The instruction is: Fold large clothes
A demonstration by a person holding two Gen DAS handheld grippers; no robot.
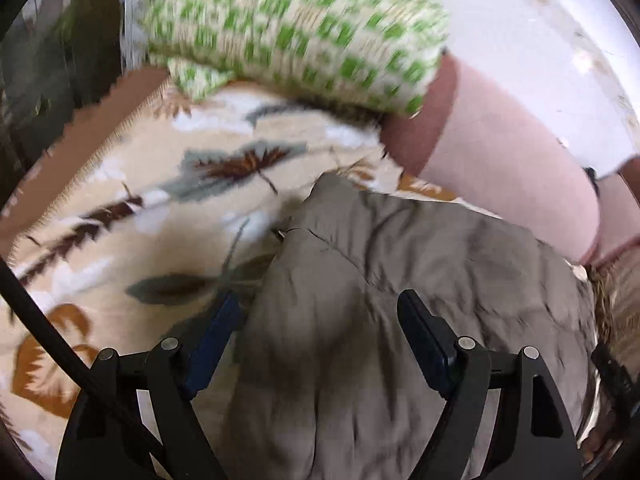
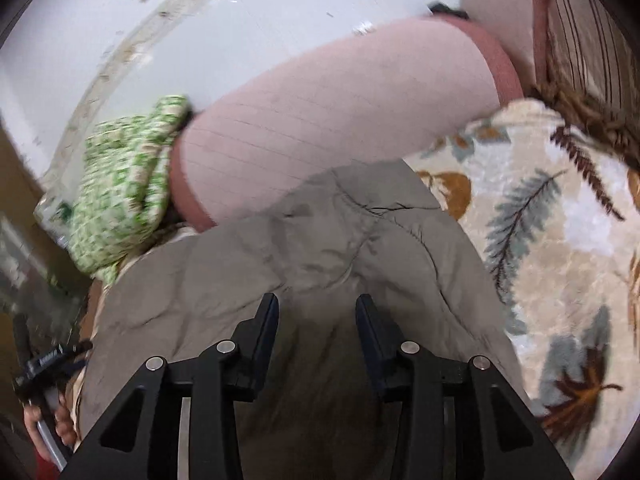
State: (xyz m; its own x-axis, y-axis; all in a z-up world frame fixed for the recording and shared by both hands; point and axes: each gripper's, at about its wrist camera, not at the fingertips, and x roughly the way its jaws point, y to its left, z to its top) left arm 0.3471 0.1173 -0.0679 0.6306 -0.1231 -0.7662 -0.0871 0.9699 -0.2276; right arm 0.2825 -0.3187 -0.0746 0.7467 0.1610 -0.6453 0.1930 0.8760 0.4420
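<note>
Below, the left gripper (image 1: 320,336) and right gripper (image 2: 316,320) both hover with jaws spread wide over the crumpled grey-brown padded garment (image 1: 384,280) (image 2: 304,240). That garment lies on a cream leaf-patterned blanket (image 1: 132,208) (image 2: 560,240), near a green-checked knit cushion (image 1: 304,28) (image 2: 120,184) and a pink bolster (image 1: 500,148) (image 2: 332,120).

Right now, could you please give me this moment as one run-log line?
item: padded grey-brown garment on leaf-patterned blanket | left gripper: open, over garment | right gripper: open, over garment | fold: unclear
</note>
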